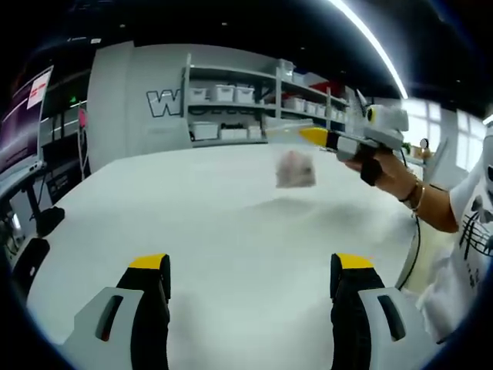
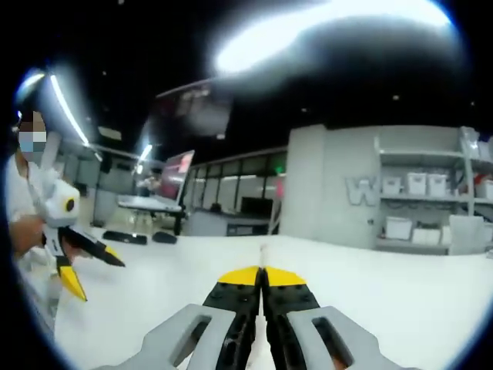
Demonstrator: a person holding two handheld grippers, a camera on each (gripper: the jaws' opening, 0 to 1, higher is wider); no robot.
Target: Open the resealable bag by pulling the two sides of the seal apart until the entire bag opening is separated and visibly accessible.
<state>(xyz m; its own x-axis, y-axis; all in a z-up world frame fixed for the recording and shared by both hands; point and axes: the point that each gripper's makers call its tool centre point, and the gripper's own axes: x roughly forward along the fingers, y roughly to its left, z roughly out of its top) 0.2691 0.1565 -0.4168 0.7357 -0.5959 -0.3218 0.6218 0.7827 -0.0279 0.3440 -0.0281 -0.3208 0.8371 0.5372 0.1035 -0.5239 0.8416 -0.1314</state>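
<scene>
Wide white worktop (image 1: 216, 223) runs back to grey storage shelves (image 1: 246, 104). Over its far right edge, the yellow-tipped right gripper (image 1: 314, 136) pinches the clear resealable bag (image 1: 295, 168) by its top, jaws closed; the left gripper (image 1: 250, 266) gapes wide, holding nothing.

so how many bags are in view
1. The bag hangs above the white table in the left gripper view, its top pinched by the right gripper. Others may be out of frame.
</scene>
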